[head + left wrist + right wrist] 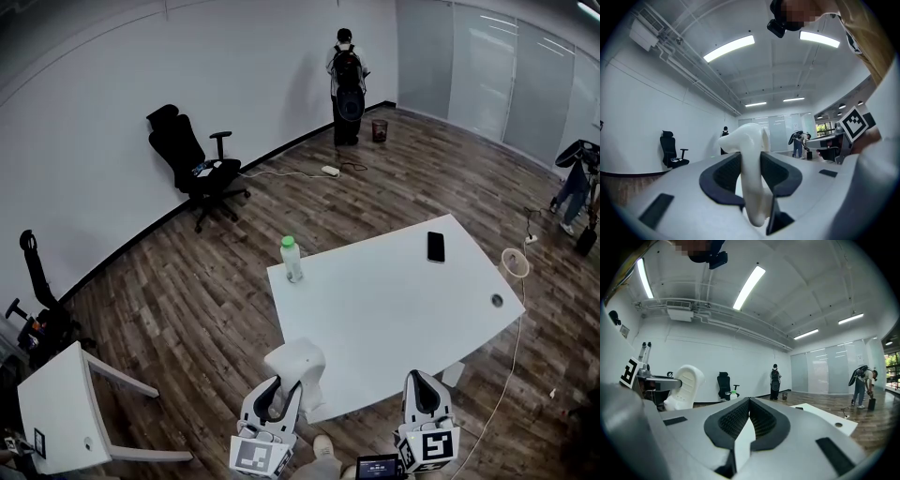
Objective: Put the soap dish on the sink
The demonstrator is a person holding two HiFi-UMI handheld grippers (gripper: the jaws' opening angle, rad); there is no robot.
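The white soap dish (298,366) stands on edge between the jaws of my left gripper (287,388), which is shut on it, at the near left corner of the white table (394,309). In the left gripper view the soap dish (750,173) fills the gap between the dark pads of the left gripper (751,159). My right gripper (424,378) hovers level beside it, over the table's near edge. Its jaws meet at the tip with nothing in them, as the right gripper view shows of the right gripper (749,401). That view also catches the soap dish (686,385) off to its left.
A clear bottle with a green cap (292,259) and a black phone (436,247) are on the table. A black office chair (192,159) stands by the wall, and a person (347,84) is at the far wall. A small white table (56,403) is near left. Cables trail on the floor (516,281).
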